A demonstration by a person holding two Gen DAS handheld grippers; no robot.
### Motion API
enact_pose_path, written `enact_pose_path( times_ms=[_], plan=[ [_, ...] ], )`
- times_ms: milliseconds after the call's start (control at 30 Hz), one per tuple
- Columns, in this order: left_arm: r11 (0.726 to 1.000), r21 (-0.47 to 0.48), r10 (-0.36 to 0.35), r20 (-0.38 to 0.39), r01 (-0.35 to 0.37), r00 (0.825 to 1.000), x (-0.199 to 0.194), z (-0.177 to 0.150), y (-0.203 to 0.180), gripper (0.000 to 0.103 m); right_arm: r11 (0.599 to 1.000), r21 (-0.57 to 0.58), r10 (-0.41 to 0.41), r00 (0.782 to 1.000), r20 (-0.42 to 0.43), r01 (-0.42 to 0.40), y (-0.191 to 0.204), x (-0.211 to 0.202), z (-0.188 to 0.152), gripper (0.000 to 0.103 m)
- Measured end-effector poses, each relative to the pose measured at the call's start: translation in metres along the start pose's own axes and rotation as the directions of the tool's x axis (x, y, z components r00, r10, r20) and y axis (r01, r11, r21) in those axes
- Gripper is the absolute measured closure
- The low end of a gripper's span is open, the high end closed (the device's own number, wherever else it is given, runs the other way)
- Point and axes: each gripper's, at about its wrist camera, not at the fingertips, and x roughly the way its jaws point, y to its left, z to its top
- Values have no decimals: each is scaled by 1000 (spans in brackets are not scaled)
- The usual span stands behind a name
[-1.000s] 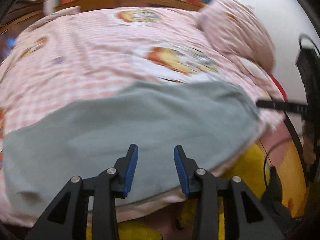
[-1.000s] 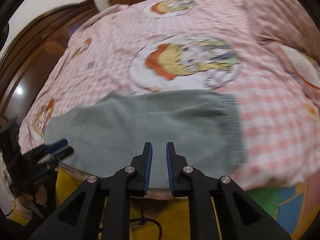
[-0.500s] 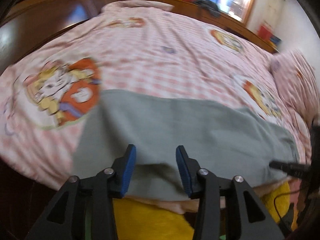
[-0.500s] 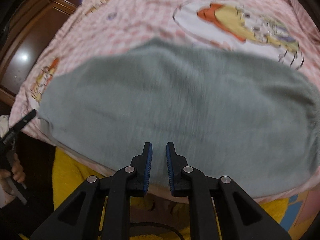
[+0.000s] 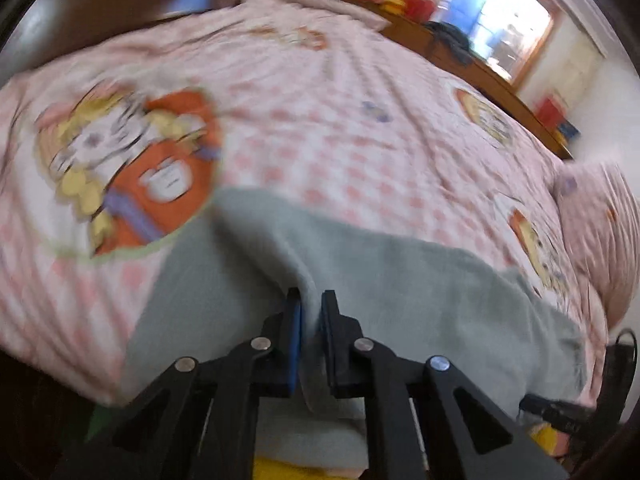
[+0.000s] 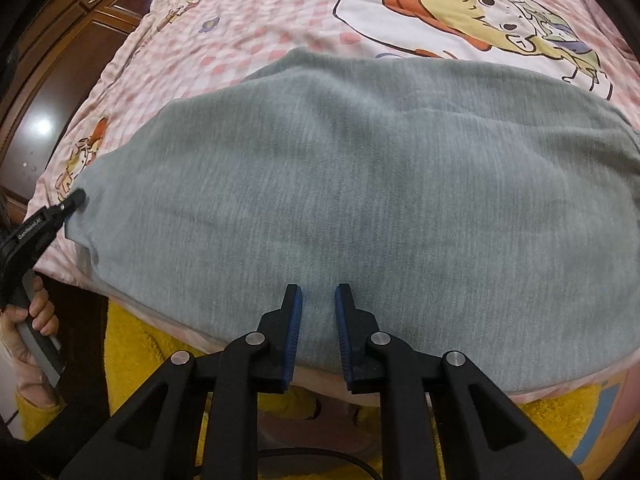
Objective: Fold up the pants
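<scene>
The grey pants (image 6: 360, 184) lie folded lengthwise along the near edge of the bed. In the left wrist view the pants (image 5: 420, 292) run off to the right. My left gripper (image 5: 311, 308) is shut on a pinched ridge of the pants' cloth near their left end. It also shows at the left of the right wrist view (image 6: 76, 198), at the pants' left edge. My right gripper (image 6: 318, 300) hovers over the near edge of the pants around their middle, jaws slightly apart with nothing between them.
The bed has a pink checked cover (image 5: 320, 128) with cartoon prints (image 6: 480, 12). A pink pillow (image 5: 600, 224) lies at the right. Dark wooden furniture (image 6: 60, 60) stands left of the bed. Yellow fabric (image 6: 136, 344) hangs below the bed edge.
My left gripper swung to the pants' left end and closed on the cloth, lifting a ridge. My right gripper came lower over the pants and opened a little.
</scene>
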Motion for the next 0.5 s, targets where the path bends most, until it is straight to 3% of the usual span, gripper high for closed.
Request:
enact_pose_path(
  times_ms=[100,267,400,500],
  plan=[
    [993,107,-49,15,47,999,0,1,-29,90,1000,7,8,1000,-2,-8,-2,0,0,85],
    [977,120,-171,-70,178,983,15,-6,-55,64,1000,15,26,1000,-1,-26,-5,0,0,85],
    [981,114,-150,-70,158,986,12,-11,-54,62,999,23,39,999,-1,-39,-7,1,0,85],
    [991,95,-96,-29,98,995,6,-9,-45,60,999,25,41,999,1,-41,-8,2,0,85]
  ],
)
